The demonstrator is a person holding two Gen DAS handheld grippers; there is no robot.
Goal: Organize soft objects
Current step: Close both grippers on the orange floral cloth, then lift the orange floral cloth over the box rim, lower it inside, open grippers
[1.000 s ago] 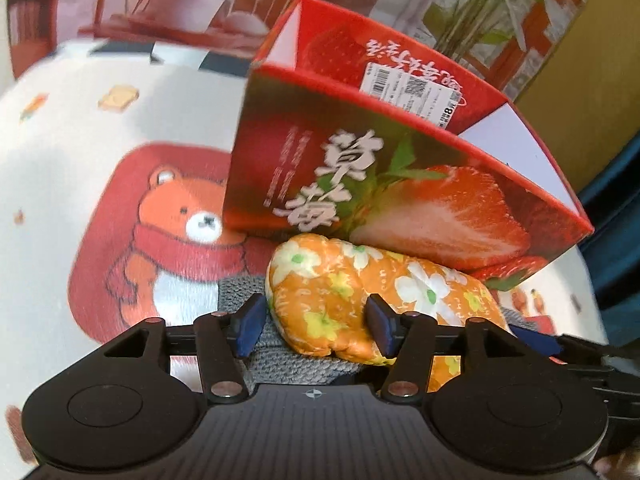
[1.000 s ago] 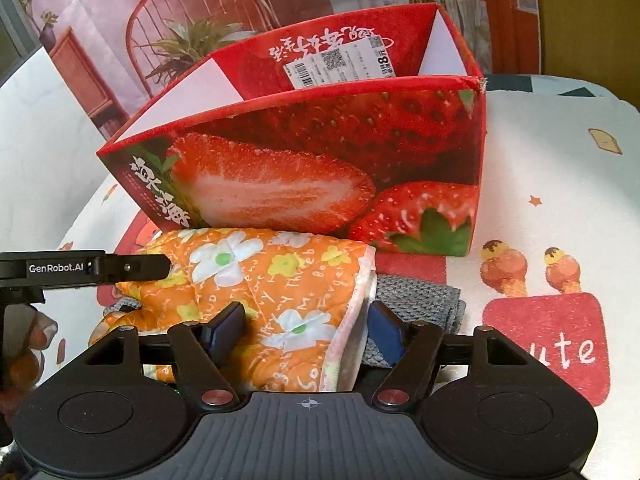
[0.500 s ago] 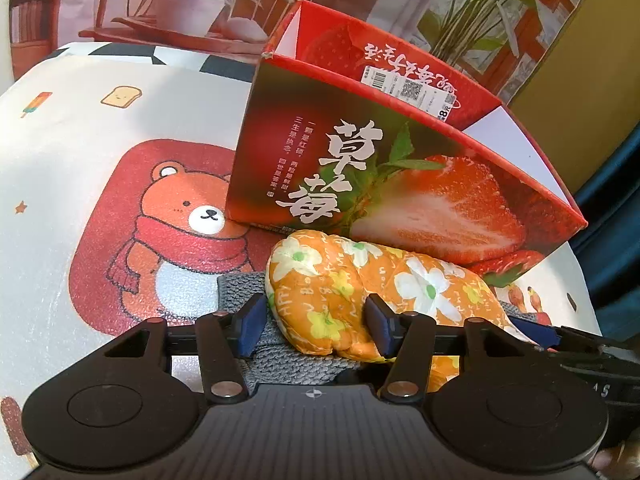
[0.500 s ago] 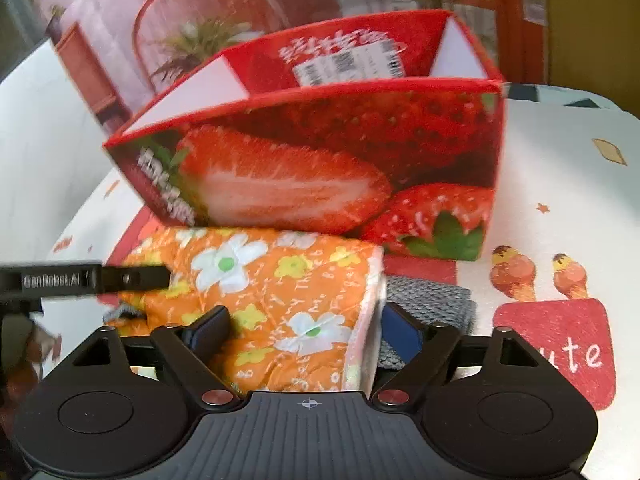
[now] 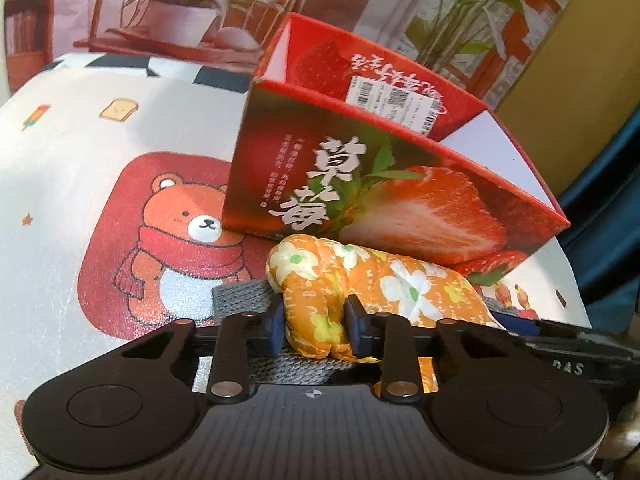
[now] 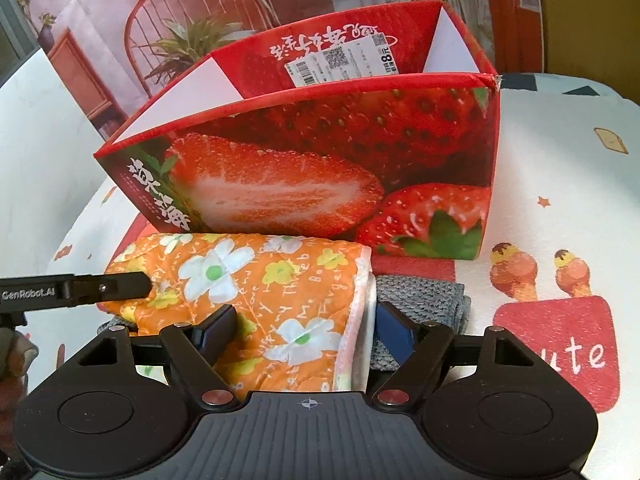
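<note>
1. Down at the near edge of the table, the left gripper (image 5: pixel 314 326) has just been closing, and its blue pads now pinch one bunched end of the orange flowered cloth (image 5: pixel 360 280), squeezing the padded fabric into a narrow waist between them.
2. At the other end, the right gripper (image 6: pixel 304 332) stands spread wide around the cloth's white-trimmed edge. Its jaws have just narrowed a little, but I cannot make out either pad really pressing the fabric, so I would call them open around it.
3. That cloth lies on the table, draped over a grey knitted piece (image 6: pixel 420 300) that pokes out beneath it on both sides.
4. Just behind, touching or nearly touching the cloth, stands the open strawberry box (image 6: pixel 320 152), with nothing visible inside except a label on its far wall. My guess is that the cloth is meant to go in there.
5. Beneath it all is the cartoon tablecloth (image 5: pixel 80 140), with a bear print on one side.
6. What could go wrong: with only one end firmly held, a lift would let the loose end sag and drag.
7. The grey knit could snag and ride up with the cloth.
8. The box looks light, so a trailing fold catching its front wall could push or tip it.
</note>
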